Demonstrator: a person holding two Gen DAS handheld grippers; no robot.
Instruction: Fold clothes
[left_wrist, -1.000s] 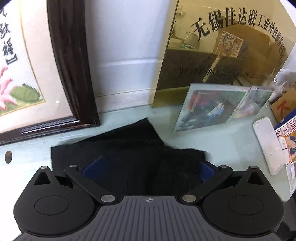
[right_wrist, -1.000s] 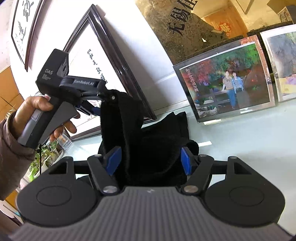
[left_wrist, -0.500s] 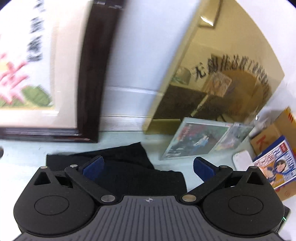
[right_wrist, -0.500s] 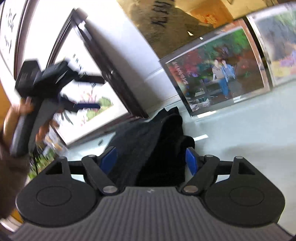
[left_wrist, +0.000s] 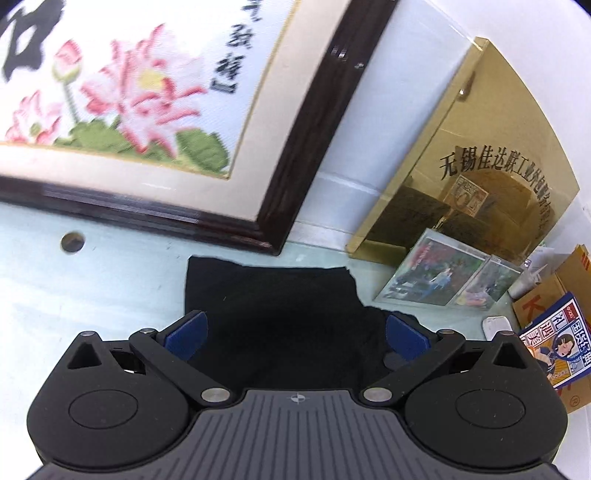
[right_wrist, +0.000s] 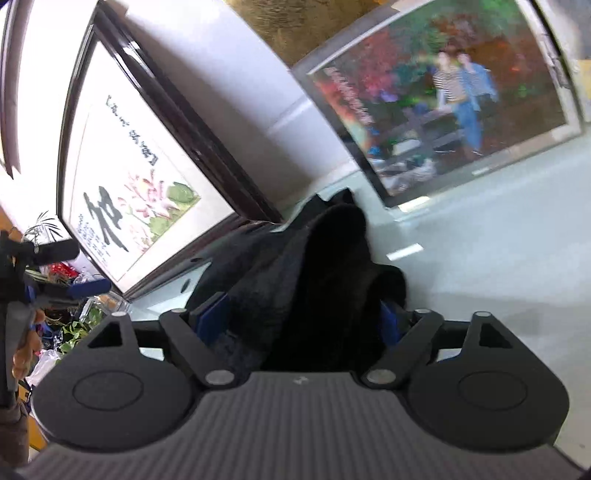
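Left wrist view: a gold plaque (left_wrist: 476, 177) bears black Chinese characters beginning 无锡佳达联工业; a framed lotus embroidery (left_wrist: 122, 92) carries black calligraphy; a booklet (left_wrist: 554, 343) at the right edge has blue Chinese print, and a brown box (left_wrist: 546, 299) shows a red K. The left tongs (left_wrist: 295, 332) stand wide apart, gripping nothing. The black cloth (left_wrist: 273, 295) lies flat on the pale tabletop (left_wrist: 92, 284), spreading between and beyond the blue pads (left_wrist: 186, 330), its far edge near the frame.

Right wrist view: the embroidery (right_wrist: 122, 184) shows a large black character. The right tongs (right_wrist: 299, 325) are partly closed around a bunched fold of cloth (right_wrist: 317, 273), dark and fuzzy; whether they pinch it I cannot tell. A photo (right_wrist: 443, 99) leans behind.
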